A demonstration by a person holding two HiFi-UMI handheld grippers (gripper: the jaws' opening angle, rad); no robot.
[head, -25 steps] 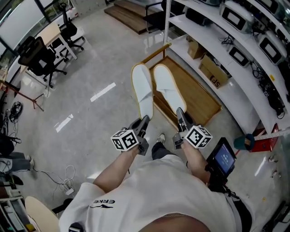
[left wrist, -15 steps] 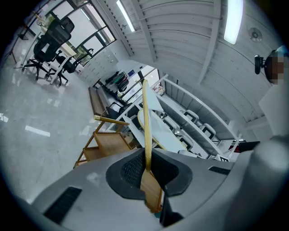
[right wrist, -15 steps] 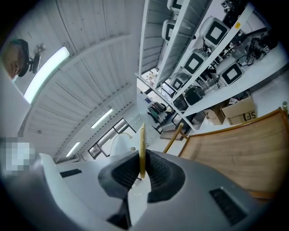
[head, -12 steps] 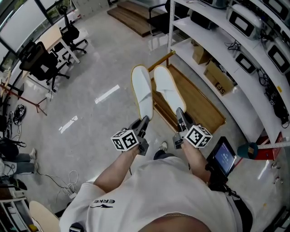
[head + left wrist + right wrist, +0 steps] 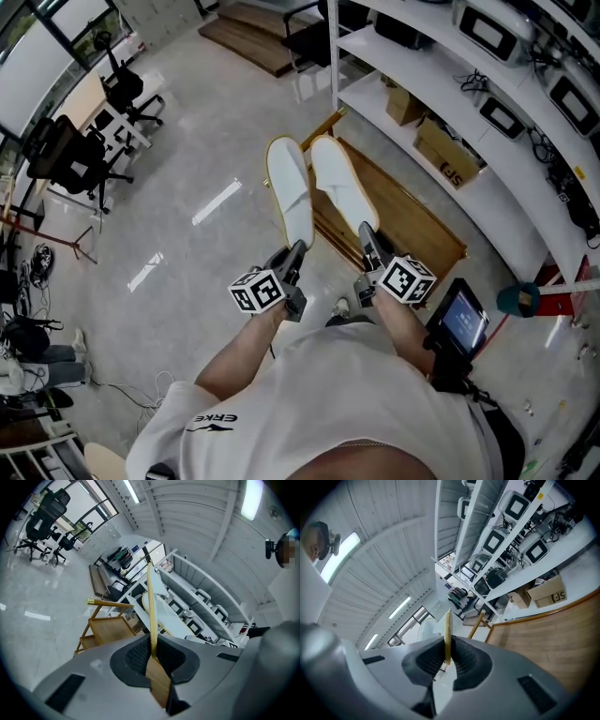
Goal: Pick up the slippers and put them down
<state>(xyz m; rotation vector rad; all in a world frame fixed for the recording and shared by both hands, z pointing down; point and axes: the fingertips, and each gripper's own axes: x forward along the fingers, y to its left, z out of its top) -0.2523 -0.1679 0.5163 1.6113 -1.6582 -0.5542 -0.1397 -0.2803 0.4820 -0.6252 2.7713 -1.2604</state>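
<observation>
Two white slippers with tan soles are held out in front of me, above the floor. The left slipper (image 5: 290, 190) hangs from my left gripper (image 5: 298, 250), which is shut on its heel edge. My right gripper (image 5: 364, 232) is shut on the heel of the right slipper (image 5: 341, 183). In the left gripper view the tan sole edge (image 5: 151, 616) runs straight up between the dark pads. In the right gripper view the thin sole edge (image 5: 447, 637) of that slipper is pinched the same way. Both slippers point away from me, side by side.
A low wooden platform with a raised rail (image 5: 405, 216) lies on the floor below the slippers. White shelving (image 5: 487, 122) with monitors and cardboard boxes runs along the right. Office chairs and desks (image 5: 80, 150) stand far left. A handheld screen (image 5: 463, 324) hangs at my right side.
Both grippers have carried the slippers on across the room together; the wooden platform and shelving have shifted slightly beneath them. Both grips are unchanged.
</observation>
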